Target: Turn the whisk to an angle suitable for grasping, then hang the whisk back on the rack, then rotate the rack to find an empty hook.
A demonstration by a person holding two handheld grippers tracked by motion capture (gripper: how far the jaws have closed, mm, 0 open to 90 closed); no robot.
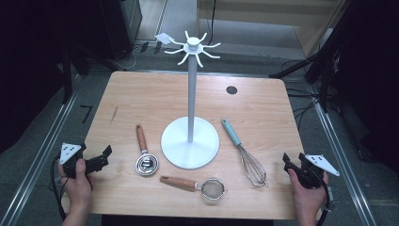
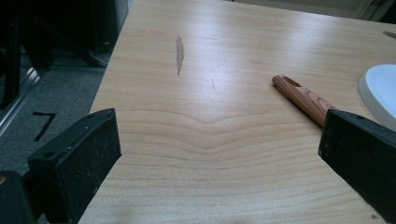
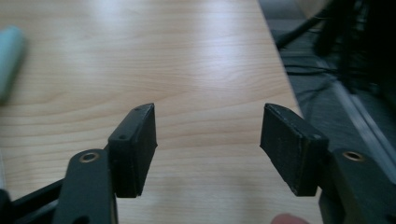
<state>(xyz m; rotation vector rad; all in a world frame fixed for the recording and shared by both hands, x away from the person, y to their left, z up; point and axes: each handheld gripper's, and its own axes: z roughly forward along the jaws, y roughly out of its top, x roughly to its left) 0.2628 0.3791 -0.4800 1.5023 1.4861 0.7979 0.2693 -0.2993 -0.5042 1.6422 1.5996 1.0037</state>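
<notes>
While both grippers are idling at the near table (image 1: 141, 94) corners, nothing is sitting between either pair of jaws. Left gripper (image 1: 104, 155) is hovering at the near left edge, jaws spread wide, pointing toward the scoop (image 1: 145, 155). Right gripper (image 1: 287, 161) is hanging at the near right edge, jaws parted, gripping nothing, whisk (image 1: 244, 153) nearest to it.

High view is giving the full layout: white stand (image 1: 190, 136) in the middle with hooks on top, scoop lying just left of its base, strainer (image 1: 197, 185) lying in front of the base near the front edge, whisk lying right of the base, teal handle pointing away. All three utensils are lying flat, apart from each other, none on the hooks.

Left gripper (image 2: 219, 154) view is showing detail the high view is blurring: the scoop's (image 2: 303, 98) wooden handle end running behind the right-side jaw, a slice of the stand (image 2: 380, 91) base at the picture's right edge, a dark streak (image 2: 179, 53) on the wood.

Right gripper (image 3: 208, 149) view is showing bare wood between the pads, the whisk's (image 3: 10, 56) teal handle blurred at far left, a fingertip (image 3: 285, 218) at the bottom edge.
</notes>
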